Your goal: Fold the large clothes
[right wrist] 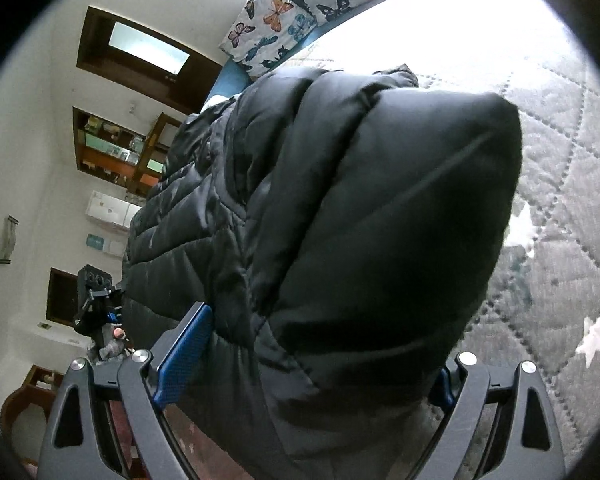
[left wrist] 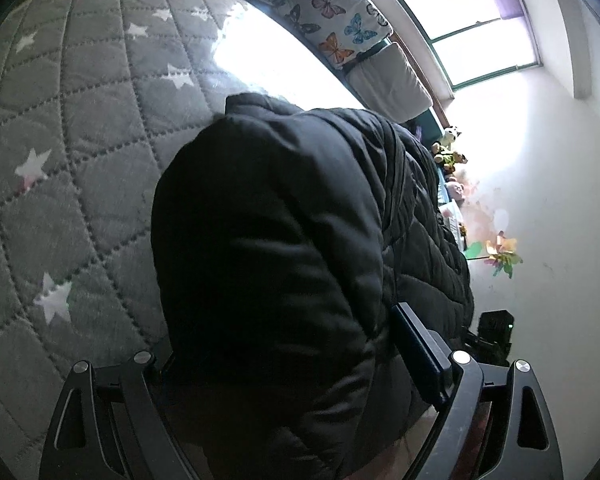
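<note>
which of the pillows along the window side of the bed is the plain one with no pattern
The plain white pillow, the one lying nearest the stuffed toys. The pillows beside it, such as the white butterfly-print pillow, carry coloured butterflies.

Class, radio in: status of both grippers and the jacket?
Left gripper, right gripper both shut on black quilted puffer jacket. Jacket over grey star-patterned quilt. Nothing blocking.

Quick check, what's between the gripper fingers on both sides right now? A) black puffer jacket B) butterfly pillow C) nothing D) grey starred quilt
A: the black puffer jacket bulges between the fingers of the left gripper and the right gripper, above the grey starred quilt.
</note>
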{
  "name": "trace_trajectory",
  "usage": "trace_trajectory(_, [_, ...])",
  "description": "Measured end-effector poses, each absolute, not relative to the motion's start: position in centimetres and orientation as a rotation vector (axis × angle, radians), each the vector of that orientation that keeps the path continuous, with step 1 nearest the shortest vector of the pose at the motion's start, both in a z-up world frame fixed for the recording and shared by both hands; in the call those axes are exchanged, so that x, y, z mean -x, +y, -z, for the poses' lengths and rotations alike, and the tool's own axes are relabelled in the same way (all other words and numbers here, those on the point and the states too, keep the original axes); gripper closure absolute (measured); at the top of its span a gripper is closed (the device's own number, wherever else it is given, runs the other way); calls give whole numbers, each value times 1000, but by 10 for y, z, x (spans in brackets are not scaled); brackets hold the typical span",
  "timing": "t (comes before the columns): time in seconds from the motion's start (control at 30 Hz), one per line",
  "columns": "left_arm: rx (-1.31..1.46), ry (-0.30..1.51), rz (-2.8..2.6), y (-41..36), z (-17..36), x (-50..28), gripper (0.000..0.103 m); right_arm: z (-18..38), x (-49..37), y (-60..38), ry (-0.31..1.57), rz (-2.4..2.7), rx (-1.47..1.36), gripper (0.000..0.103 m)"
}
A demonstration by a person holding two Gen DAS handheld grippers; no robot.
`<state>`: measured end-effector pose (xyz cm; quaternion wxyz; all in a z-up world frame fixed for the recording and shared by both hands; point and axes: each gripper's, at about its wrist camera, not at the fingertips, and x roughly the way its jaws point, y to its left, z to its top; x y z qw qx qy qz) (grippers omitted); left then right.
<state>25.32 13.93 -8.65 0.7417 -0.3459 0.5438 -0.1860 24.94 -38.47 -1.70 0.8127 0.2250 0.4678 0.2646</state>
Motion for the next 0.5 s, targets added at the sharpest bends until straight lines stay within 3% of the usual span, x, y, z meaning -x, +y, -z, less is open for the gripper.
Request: trace_trajectory(0.5, [707, 1243, 435, 122, 84, -259, 5, 15, -247, -370, 1049, -597, -415, 3])
